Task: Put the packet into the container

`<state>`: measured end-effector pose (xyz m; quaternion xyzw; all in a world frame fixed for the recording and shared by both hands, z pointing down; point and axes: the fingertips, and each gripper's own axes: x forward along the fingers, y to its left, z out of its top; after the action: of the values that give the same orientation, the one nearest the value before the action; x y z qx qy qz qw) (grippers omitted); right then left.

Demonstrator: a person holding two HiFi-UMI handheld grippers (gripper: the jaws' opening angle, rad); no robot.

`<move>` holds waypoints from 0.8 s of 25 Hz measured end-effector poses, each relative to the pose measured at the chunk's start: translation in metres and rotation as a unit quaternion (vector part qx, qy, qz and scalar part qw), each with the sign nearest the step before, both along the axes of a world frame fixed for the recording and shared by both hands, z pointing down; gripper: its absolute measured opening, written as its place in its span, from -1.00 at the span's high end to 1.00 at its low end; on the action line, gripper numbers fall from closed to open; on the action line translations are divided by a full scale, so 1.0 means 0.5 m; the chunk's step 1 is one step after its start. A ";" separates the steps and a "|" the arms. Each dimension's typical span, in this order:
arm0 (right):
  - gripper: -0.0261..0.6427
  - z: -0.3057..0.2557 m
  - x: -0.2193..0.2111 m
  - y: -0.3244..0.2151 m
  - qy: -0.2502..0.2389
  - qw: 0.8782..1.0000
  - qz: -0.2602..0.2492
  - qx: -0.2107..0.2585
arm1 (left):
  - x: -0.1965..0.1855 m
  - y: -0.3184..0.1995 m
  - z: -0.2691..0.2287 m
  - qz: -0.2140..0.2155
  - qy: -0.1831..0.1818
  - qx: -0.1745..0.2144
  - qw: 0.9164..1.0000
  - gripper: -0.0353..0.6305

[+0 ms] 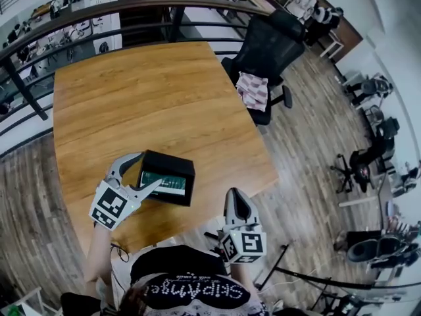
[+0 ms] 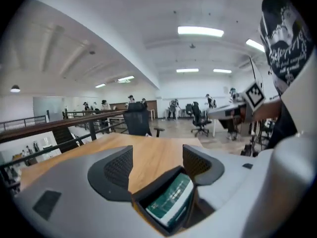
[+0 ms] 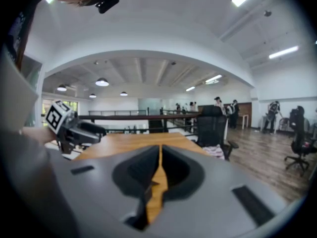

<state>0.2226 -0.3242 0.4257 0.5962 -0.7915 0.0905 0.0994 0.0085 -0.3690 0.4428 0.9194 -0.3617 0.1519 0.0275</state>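
Both jaws of my left tool [image 1: 148, 170] gape wide at the black box container [image 1: 172, 164] holding a green packet [image 1: 164, 183]; my right tool [image 1: 234, 195] is closed, empty.

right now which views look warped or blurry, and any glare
Head view: fisheye bows the railing and table edges, light even. Left gripper view: black corners, ceiling lights blown out, packet soft up close. Right gripper view: right gripper blurred near the lens, room beyond sharper.
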 end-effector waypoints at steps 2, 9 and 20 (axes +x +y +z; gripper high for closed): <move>0.81 -0.012 -0.013 -0.001 -0.003 1.000 -0.003 0.009 | -0.012 0.021 -0.058 -0.037 0.061 0.022 0.997 0.05; 0.81 -0.052 -0.038 0.026 -0.016 0.999 -0.006 0.039 | -0.072 0.099 -0.143 -0.146 0.132 0.087 0.977 0.74; 0.81 -0.039 -0.069 0.106 0.005 0.999 0.000 0.032 | -0.095 0.213 -0.070 -0.185 0.164 0.031 0.968 0.80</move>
<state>0.1880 -0.2711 0.4061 0.5999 -0.7932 0.0621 0.0847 -0.0390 -0.2624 0.4077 0.8490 -0.5210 -0.0197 0.0852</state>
